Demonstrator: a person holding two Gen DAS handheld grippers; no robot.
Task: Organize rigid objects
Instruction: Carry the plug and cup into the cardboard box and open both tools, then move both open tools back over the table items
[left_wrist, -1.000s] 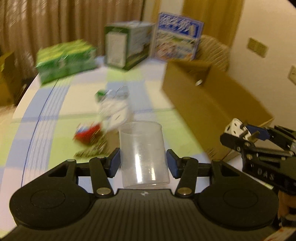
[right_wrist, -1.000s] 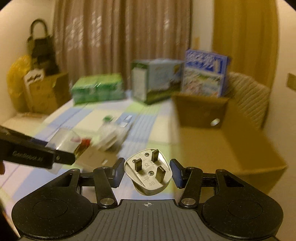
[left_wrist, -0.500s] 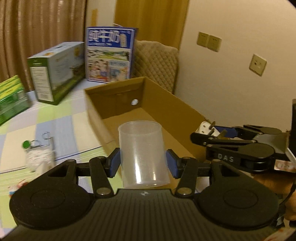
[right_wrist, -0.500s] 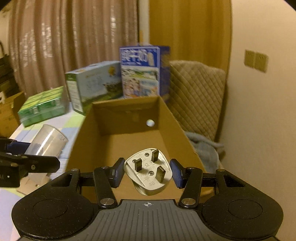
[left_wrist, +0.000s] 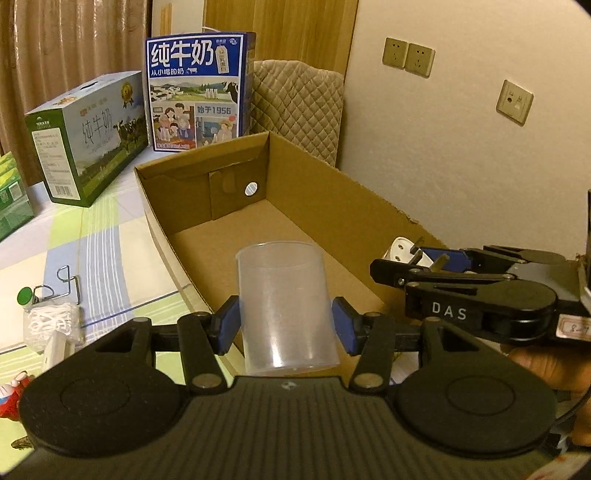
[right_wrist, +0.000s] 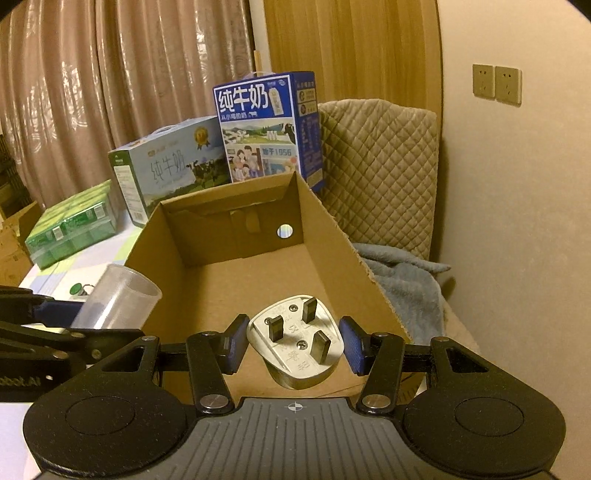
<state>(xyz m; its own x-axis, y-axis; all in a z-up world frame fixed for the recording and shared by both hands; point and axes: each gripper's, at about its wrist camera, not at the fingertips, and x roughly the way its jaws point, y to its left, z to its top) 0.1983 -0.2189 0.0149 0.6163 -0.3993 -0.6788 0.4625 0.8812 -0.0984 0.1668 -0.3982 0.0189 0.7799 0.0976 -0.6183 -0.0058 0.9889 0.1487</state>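
- The left tool (left_wrist: 286, 325) is clamped on a clear plastic cup (left_wrist: 286, 306); both blue pads press its sides, and its open mouth faces away from the camera.
- The cup hangs over the near end of the open cardboard box (left_wrist: 332, 206), just inside the box's left wall.
- The right tool (right_wrist: 293, 341) grips a white three-pin plug (right_wrist: 295, 343), pins facing the camera, also over the near end of the box.
- In the left wrist view the right tool (left_wrist: 417, 258) sits by the box's right wall, which has a ragged top edge; a hand (left_wrist: 546, 369) shows beneath it.
- The box floor is bare cardboard from the tools to the far wall, which has a round hole.
- On the worktop (left_wrist: 110, 236) left of the box lie a wire clip (left_wrist: 68, 284), a small green-capped bottle (left_wrist: 26, 297) and a white bundle (left_wrist: 51, 325), near the left wall.
- Beyond the far wall stand a blue milk carton (left_wrist: 197, 92) and a green milk carton (left_wrist: 88, 136); a quilted chair back (right_wrist: 376, 170) and a grey blanket (right_wrist: 402, 280) lie to the box's right, by the wall.
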